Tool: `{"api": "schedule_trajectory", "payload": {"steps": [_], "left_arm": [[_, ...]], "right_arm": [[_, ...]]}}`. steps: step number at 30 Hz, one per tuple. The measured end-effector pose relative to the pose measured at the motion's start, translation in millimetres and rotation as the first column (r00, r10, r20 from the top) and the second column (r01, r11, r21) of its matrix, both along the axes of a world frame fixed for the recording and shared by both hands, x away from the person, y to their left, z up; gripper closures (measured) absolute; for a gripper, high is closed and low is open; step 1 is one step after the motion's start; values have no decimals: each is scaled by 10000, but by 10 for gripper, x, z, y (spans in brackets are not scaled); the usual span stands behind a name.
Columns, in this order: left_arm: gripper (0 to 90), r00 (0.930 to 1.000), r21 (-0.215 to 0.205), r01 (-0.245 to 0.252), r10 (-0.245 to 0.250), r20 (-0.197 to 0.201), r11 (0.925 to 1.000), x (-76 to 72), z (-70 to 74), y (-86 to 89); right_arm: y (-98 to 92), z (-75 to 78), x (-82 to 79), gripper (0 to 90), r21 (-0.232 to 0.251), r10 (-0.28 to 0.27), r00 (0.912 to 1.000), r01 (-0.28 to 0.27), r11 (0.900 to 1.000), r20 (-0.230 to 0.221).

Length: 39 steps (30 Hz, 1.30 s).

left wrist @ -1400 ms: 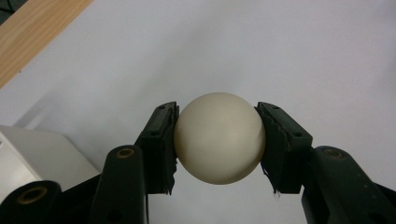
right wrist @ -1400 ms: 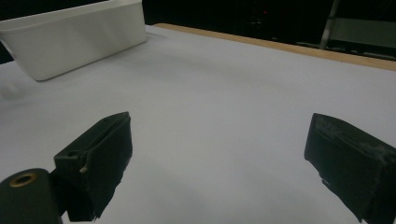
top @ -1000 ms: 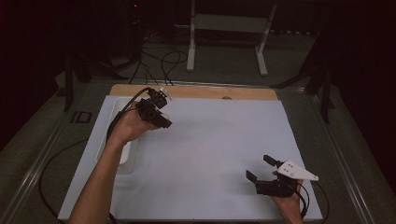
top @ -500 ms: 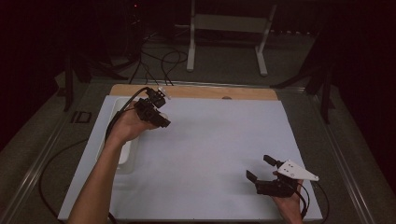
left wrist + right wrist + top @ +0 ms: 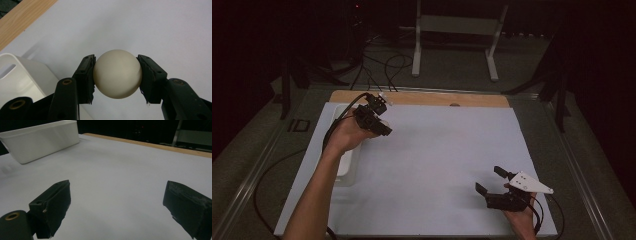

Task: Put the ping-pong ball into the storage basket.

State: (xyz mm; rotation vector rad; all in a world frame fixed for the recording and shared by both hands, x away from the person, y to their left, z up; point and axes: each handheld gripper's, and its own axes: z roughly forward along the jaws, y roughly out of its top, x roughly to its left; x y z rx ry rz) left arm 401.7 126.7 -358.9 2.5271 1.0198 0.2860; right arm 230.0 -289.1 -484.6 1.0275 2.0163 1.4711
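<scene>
A cream-white ball sits clamped between the two black pads of my left gripper, which hangs above the white sheet just beside the corner of a white bin. From above, that left gripper is at the table's far left, beside the bin. My right gripper rests low near the front right of the sheet, its jaws spread wide. Between them, in the right gripper view, lies nothing but bare sheet.
A white sheet covers the table, with a wooden strip along its far edge. The white bin stands at the left edge. Cables and a metal stand are on the floor beyond the table.
</scene>
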Motion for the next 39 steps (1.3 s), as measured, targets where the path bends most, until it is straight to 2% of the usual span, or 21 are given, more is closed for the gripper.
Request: {"api": "schedule_trajectory", "payload": {"steps": [22,39], "left_arm": [[513,9999,25,161,-161,24,9999,-3,21,65],[512,9996,56,221,-222,193,9997,-19,52,170]], "right_arm": [[8,-6,6,73,19,29,10000,-29,10000,-35],[-2,3,2,73,42,-1,10000,1,10000,-12]]}}
